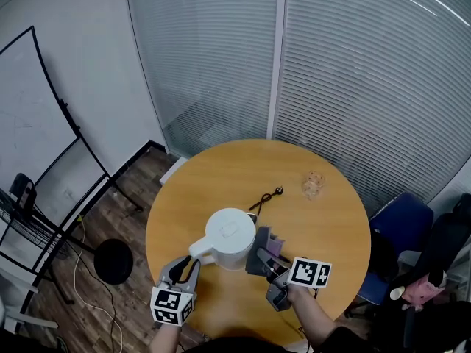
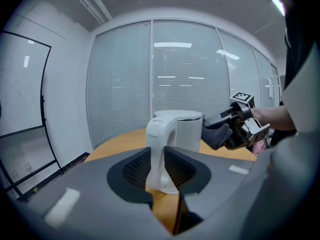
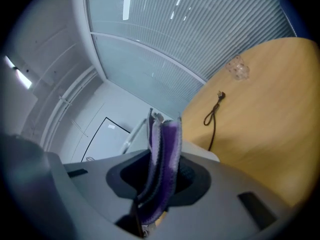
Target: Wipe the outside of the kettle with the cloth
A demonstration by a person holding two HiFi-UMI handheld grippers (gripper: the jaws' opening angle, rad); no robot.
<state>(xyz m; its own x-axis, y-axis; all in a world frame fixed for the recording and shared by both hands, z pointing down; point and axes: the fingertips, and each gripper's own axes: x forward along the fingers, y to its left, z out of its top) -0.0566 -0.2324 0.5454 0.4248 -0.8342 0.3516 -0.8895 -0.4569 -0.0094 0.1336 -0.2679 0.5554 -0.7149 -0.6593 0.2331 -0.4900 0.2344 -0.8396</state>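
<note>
- Head view: the kettle (image 1: 229,235) stands upright on the desk (image 1: 327,223) between my 2 tools. My left tool (image 1: 193,263) is at its handle (image 1: 201,249), and my right tool (image 1: 263,262) carries the cloth (image 1: 269,245) just beside its right wall.
- Left gripper view: the jaws are half closed, clamped on the handle, with the kettle body straight ahead.
- Right gripper view: the jaws pinch the folded purple cloth. I judge the wall to wipe lies toward my left hand.

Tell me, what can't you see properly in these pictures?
- Clear thing on the table: too small in head view, blurred in right gripper view.
- Kettle bottom: left gripper view, hidden behind the jaws.
- Cloth lower end: right gripper view, hidden between the jaws.
</note>
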